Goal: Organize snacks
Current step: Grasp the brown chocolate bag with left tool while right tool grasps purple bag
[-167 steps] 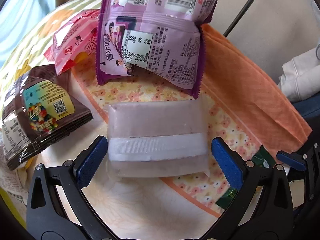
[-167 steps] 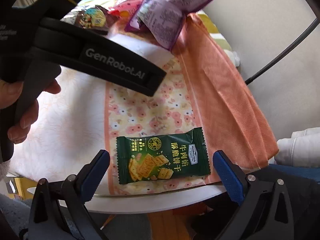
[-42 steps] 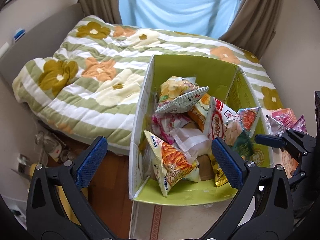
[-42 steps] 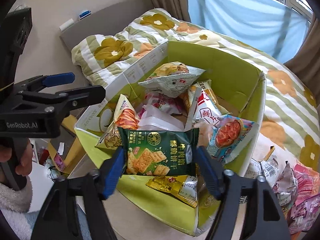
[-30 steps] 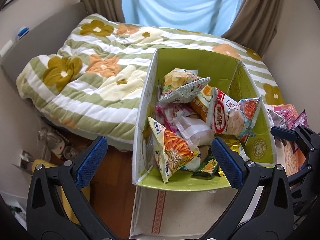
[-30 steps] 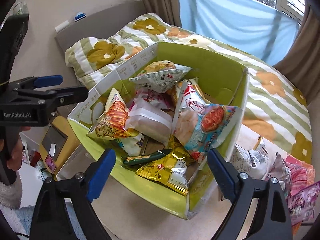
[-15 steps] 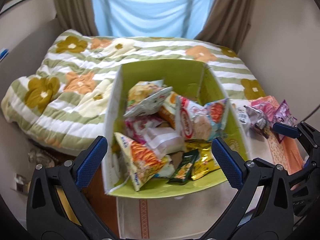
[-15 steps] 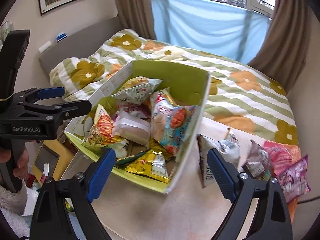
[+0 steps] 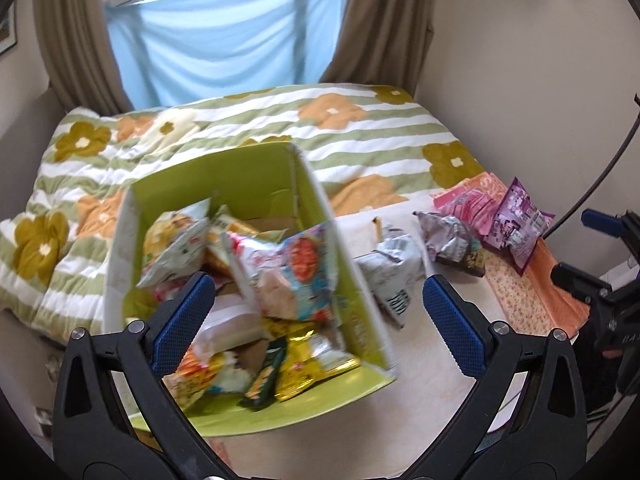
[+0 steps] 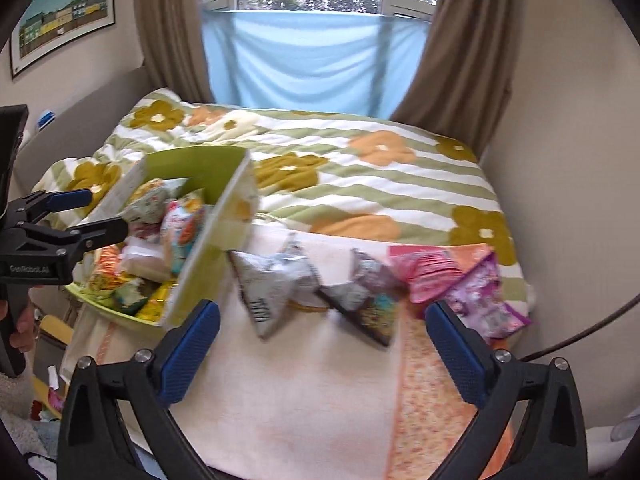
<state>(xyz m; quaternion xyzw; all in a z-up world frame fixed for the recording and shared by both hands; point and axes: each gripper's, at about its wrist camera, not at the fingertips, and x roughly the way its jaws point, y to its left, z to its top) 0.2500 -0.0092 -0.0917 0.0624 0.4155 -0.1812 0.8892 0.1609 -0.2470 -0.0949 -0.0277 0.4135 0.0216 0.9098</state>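
A green cardboard box [image 9: 224,184] full of snack packets stands at the table's left edge, also seen in the right wrist view [image 10: 200,164]. A green cracker packet [image 9: 264,380] lies near its front. Loose on the table lie a silver bag [image 10: 272,280], a dark bag [image 10: 368,296], a pink bag [image 10: 428,272] and a purple bag [image 10: 480,304]. My left gripper [image 9: 314,286] is open over the box's right wall, holding nothing. My right gripper [image 10: 322,312] hovers in front of the loose bags, its jaws opening with nothing between them.
A flowered striped bed quilt [image 10: 360,176] lies behind the table. An orange floral cloth [image 10: 432,420] covers the table's right side. A black cable [image 10: 580,332] runs along the right wall. A hand [image 10: 20,328] holds the left gripper's handle at the far left.
The green cracker packet left my right gripper and now lies in the box. Both grippers have swung right, away from the box and toward the loose bags. The right jaws stand wider.
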